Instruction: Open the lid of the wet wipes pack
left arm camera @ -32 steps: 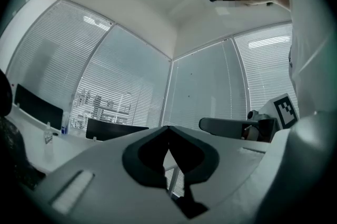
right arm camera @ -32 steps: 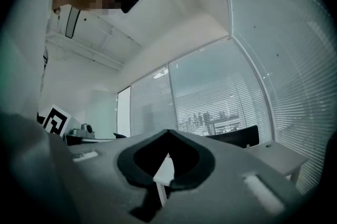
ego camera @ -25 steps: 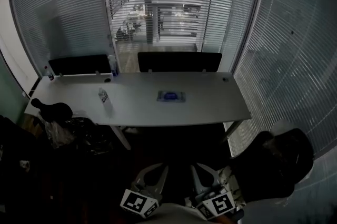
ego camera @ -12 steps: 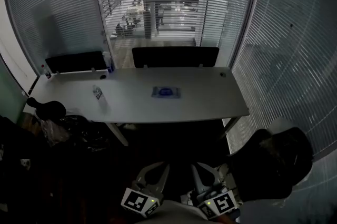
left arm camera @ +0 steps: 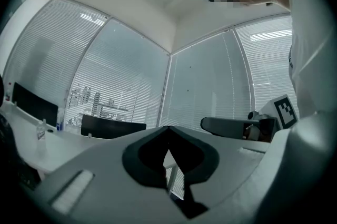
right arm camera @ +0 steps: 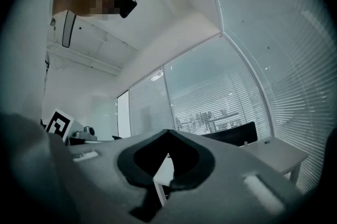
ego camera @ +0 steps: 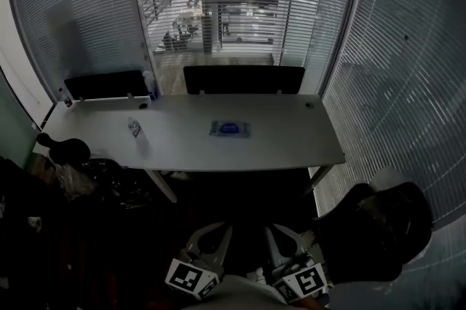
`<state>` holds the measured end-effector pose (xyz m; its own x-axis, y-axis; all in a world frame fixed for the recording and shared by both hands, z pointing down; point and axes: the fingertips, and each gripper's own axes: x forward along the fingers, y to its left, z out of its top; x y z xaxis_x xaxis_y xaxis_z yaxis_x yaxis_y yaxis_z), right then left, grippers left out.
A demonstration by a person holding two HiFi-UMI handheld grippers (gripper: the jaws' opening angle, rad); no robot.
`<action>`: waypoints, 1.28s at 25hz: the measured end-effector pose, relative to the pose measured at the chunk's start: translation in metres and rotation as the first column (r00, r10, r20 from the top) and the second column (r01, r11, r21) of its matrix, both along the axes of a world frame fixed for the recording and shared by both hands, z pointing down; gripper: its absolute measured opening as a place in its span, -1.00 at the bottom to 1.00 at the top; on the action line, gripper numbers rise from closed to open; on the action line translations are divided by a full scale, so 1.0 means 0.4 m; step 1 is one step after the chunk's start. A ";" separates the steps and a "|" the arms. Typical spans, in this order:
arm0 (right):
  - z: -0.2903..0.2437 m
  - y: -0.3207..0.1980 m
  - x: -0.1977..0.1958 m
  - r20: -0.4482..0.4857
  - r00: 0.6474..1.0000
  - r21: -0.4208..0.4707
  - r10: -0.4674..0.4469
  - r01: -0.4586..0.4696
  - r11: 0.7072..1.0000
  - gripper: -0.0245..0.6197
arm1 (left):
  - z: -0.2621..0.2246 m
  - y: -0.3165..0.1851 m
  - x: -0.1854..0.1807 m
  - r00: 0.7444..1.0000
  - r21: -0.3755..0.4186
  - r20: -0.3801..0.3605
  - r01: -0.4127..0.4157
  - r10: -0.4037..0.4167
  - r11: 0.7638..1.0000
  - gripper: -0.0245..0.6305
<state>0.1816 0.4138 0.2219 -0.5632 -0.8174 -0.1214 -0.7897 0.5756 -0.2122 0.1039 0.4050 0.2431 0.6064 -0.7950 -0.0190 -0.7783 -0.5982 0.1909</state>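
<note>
The wet wipes pack [ego camera: 229,129], flat and blue-topped, lies near the middle of the long white table [ego camera: 291,145] in the head view. Both grippers are low at the picture's bottom edge, close to the person's body and far from the table. My left gripper [ego camera: 220,230] is shut with nothing in it; its tips meet in the left gripper view [left arm camera: 168,128]. My right gripper [ego camera: 271,230] is also shut and empty, its tips touching in the right gripper view [right arm camera: 168,132]. Neither gripper view shows the pack.
A small clear bottle [ego camera: 135,128] stands on the table's left part. Two black chairs [ego camera: 244,79] [ego camera: 105,85] stand behind the table. A black office chair [ego camera: 375,228] is at the near right, and dark bags [ego camera: 109,181] lie under the table's left end. Blinds cover the windows.
The table and pack sit slightly further left and higher in the head view than a second ago. Both grippers stay shut at the bottom edge.
</note>
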 end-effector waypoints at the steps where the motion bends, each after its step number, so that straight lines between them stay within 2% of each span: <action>1: 0.000 -0.005 0.003 0.000 1.000 0.000 0.002 -0.002 1.000 -0.92 | -0.001 -0.007 0.000 1.000 0.006 0.001 0.001 -0.001 1.000 -0.92; 10: 0.011 -0.081 0.006 -0.005 0.999 0.013 0.039 -0.039 0.999 -0.92 | 0.001 -0.089 -0.021 1.000 0.017 -0.004 0.000 0.000 1.000 -0.92; 18: 0.042 -0.211 -0.023 -0.039 0.996 0.009 0.079 -0.079 0.997 -0.92 | 0.019 -0.230 -0.065 1.000 -0.001 -0.024 -0.015 0.015 1.000 -0.92; 24: 0.042 -0.336 -0.082 -0.057 0.992 0.004 0.110 -0.110 0.994 -0.92 | 0.038 -0.356 -0.129 0.999 -0.005 -0.040 -0.032 0.032 0.999 -0.92; 32: 0.012 -0.504 -0.165 -0.081 0.990 0.020 0.116 -0.115 0.993 -0.92 | -0.009 -0.527 -0.208 0.998 0.014 -0.042 -0.046 0.047 0.999 -0.92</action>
